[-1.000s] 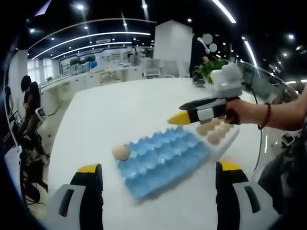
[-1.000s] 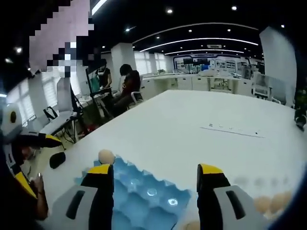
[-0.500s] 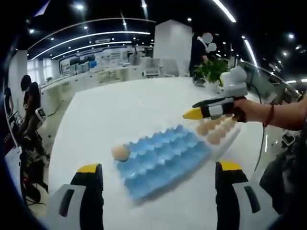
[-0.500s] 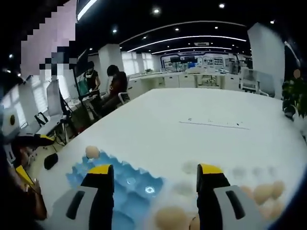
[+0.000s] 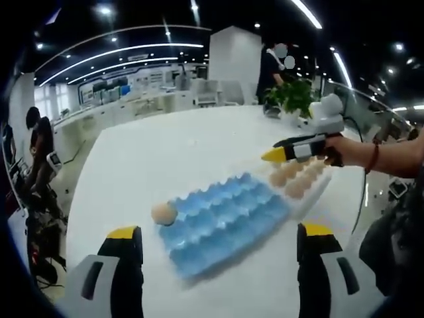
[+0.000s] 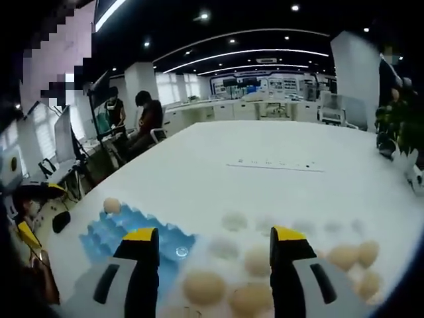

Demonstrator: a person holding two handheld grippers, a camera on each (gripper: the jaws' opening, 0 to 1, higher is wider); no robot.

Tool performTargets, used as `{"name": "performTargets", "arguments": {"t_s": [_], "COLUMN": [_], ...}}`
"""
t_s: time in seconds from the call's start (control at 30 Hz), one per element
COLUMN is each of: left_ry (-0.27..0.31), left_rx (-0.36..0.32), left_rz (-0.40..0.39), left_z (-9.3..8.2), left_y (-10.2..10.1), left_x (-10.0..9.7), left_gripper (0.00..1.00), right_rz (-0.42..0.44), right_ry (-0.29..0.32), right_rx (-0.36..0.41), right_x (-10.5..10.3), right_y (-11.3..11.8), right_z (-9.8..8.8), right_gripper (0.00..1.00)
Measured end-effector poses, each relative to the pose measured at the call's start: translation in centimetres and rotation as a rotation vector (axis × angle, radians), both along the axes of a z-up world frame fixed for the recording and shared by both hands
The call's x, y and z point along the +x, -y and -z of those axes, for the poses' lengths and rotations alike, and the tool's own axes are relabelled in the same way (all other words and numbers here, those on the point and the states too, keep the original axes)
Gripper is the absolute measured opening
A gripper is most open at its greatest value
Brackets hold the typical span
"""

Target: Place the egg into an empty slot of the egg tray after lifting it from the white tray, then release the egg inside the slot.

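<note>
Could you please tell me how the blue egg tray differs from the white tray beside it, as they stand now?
The blue moulded egg tray holds a single tan egg at one corner slot, with its other visible slots empty, while the white tray carries several tan eggs. The blue tray looks larger, and the right gripper hangs above the white one, not the blue one. Both lie side by side on the white table.

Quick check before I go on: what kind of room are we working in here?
Probably a large open-plan office or lab: long ceiling light strips, rows of desks with people seated at them, and a big white table carrying the blue egg tray.
</note>
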State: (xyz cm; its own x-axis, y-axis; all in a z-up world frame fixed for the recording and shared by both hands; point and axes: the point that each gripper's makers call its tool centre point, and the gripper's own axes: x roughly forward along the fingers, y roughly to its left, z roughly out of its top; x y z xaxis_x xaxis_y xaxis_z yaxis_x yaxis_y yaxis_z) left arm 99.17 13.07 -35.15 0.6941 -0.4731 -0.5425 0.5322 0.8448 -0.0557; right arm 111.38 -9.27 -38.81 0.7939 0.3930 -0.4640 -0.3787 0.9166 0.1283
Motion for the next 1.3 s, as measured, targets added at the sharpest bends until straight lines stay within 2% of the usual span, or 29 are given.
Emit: {"name": "performTargets", "arguments": {"t_s": [0.4, 0.5, 0.67, 0.97, 1.1, 1.13, 1.2, 1.3], "left_ry": [0.009, 0.007, 0.002, -0.005, -0.002, -0.003, -0.007, -0.011], "left_rx": [0.005, 0.007, 0.007, 0.009, 0.004, 0.004, 0.005, 0.005], "left_rz": [0.01, 0.009, 0.006, -0.005, -0.011, -0.012, -0.012, -0.011], "left_z": [-0.1, -0.1, 0.1, 0.3, 0.3, 0.3, 0.5, 0.6], "left_y": [0.0, 0.0, -0.1, -0.7, -0.8, -0.9, -0.9, -0.9], "left_x": [-0.2, -0.2, -0.2, 0.0, 0.2, 0.3, 0.3, 0.4], "left_gripper": [0.97, 0.97, 0.97, 0.97, 0.97, 0.97, 0.97, 0.97], "right_rz": [0.113, 0.142, 0.222, 0.264, 0.28, 0.283, 0.283, 0.283], "right_ry": [-0.033, -0.01, -0.032, -0.015, -0.017, -0.016, -0.013, -0.004], "right_rx": [0.023, 0.015, 0.009, 0.02, -0.023, -0.054, -0.06, -0.112], "right_x": [0.4, 0.8, 1.0, 1.6, 1.7, 1.8, 1.8, 1.8], "right_y": [2.0, 2.3, 3.6, 3.9, 4.2, 4.4, 4.3, 4.4], "right_z": [2.0, 2.4, 3.6, 3.8, 4.2, 4.4, 4.5, 4.6], "right_gripper": [0.55, 0.5, 0.45, 0.4, 0.34, 0.32, 0.32, 0.3]}}
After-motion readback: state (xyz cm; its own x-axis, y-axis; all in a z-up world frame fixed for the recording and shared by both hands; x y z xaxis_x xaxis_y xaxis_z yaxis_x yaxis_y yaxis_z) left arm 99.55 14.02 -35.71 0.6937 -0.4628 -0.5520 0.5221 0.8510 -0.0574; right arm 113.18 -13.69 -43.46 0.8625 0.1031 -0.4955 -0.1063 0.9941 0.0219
